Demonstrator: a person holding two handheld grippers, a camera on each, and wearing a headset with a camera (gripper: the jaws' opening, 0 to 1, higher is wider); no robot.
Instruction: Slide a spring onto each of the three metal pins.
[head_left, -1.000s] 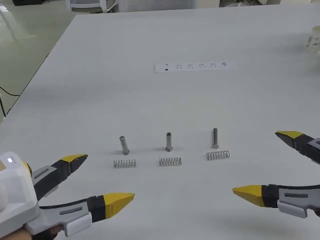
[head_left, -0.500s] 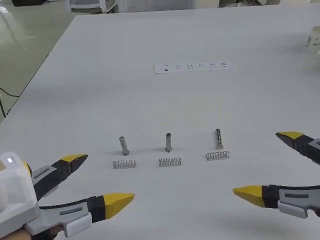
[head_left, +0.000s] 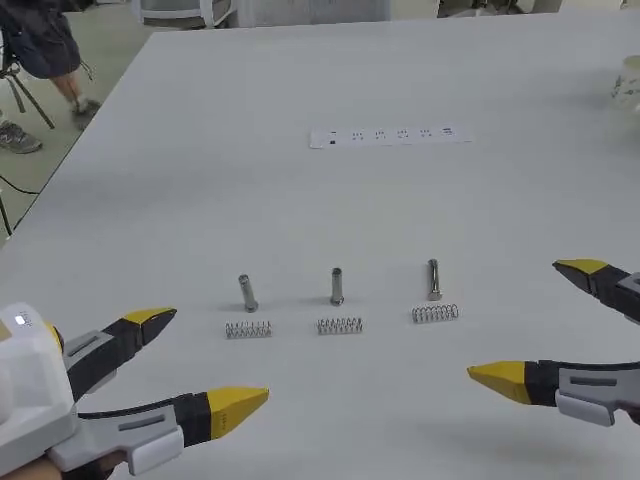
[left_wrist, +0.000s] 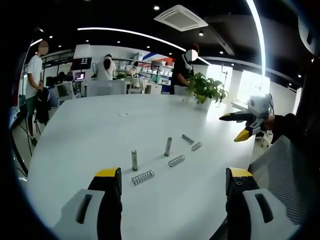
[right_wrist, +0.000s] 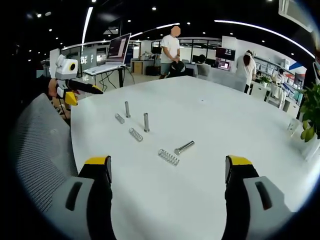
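Three short metal pins lie in a row on the white table: left pin (head_left: 247, 293) and middle pin (head_left: 337, 286) stand upright. The right pin (head_left: 433, 280) lies on its side, as the right gripper view shows (right_wrist: 184, 147). A small spring lies just in front of each: left spring (head_left: 248, 329), middle spring (head_left: 340, 325), right spring (head_left: 435, 314). My left gripper (head_left: 205, 358) hovers open at the near left, short of the left spring. My right gripper (head_left: 532, 321) is open to the right of the right spring. Neither holds anything.
A white power strip (head_left: 390, 134) lies flat further back on the table. A cup (head_left: 628, 82) stands at the far right edge. The table's left edge (head_left: 70, 150) runs diagonally, with a person's legs (head_left: 40, 60) beyond it. A potted plant (left_wrist: 205, 90) stands at the far end.
The right pin and its spring look slightly shifted. A person's legs have come into the head view's top left. Both grippers have hardly moved.
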